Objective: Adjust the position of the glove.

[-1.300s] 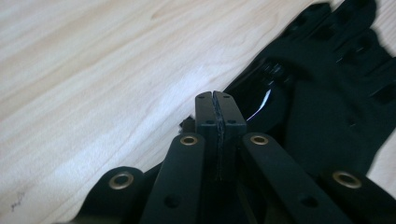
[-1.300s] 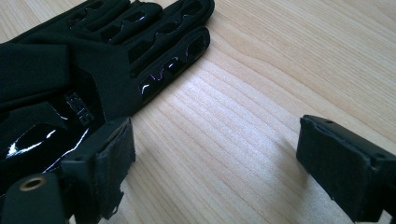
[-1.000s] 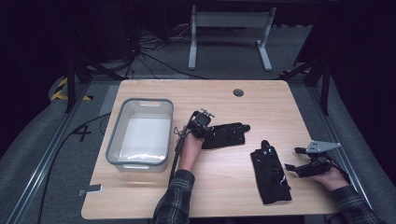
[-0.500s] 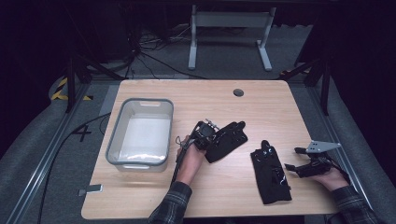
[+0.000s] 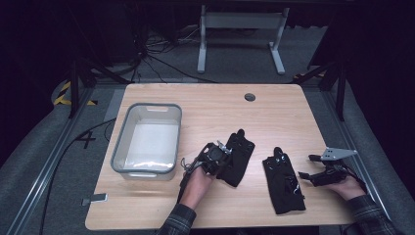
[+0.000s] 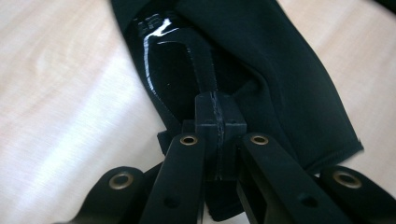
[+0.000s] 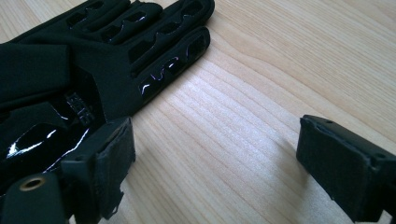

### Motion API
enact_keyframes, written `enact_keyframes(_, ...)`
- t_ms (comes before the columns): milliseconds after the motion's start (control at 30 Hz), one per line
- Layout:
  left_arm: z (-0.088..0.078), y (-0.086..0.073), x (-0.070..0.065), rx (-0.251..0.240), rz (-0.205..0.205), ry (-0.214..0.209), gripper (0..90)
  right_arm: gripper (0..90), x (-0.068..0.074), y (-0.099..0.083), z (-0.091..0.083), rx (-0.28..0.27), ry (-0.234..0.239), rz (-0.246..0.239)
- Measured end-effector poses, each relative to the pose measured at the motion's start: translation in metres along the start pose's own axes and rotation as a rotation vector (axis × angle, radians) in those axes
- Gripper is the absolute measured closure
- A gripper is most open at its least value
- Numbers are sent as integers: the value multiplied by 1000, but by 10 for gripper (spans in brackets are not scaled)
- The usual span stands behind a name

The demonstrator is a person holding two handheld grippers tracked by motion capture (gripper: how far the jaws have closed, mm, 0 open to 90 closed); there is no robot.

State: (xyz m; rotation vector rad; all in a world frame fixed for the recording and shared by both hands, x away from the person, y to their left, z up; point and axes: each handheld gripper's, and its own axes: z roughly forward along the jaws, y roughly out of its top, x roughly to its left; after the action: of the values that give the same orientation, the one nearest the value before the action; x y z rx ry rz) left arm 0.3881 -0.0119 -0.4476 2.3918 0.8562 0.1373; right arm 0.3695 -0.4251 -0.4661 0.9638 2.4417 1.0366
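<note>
Two black gloves, one clear bin and two grippers were counted on the table (image 5: 274,110). Nearest to the person, the right glove (image 5: 284,183) was laid flat by the front edge. Just beside it, at its right, the right gripper (image 5: 313,175) was held low over the wood. Its jaws were spread wide and nothing was gripped between them; in the right gripper view one pad (image 7: 109,161) was seen at the glove's edge, but contact could not be told.

A little farther, near the middle, the left glove (image 5: 237,156) was pinched by the left gripper (image 5: 220,159). The jaws were pressed fully together on a fold of the fabric, as was shown in the left gripper view (image 6: 219,126). The bin (image 5: 147,139) was found at the left, apart from both gloves.

Compared with one second before, the left glove had been dragged nearer to the person and turned, so that its fingers were pointed away. The right gripper had been kept in place.
</note>
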Motion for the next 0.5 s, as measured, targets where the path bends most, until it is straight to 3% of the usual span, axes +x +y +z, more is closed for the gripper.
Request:
enact_keyframes(333, -6, -17, -24, 2, 18, -109, 896, 119, 0, 0, 0, 0, 0, 1)
enact_keyframes(500, -8, -14, -27, -12, 30, -111, 895, 119, 0, 0, 0, 2, 0, 1)
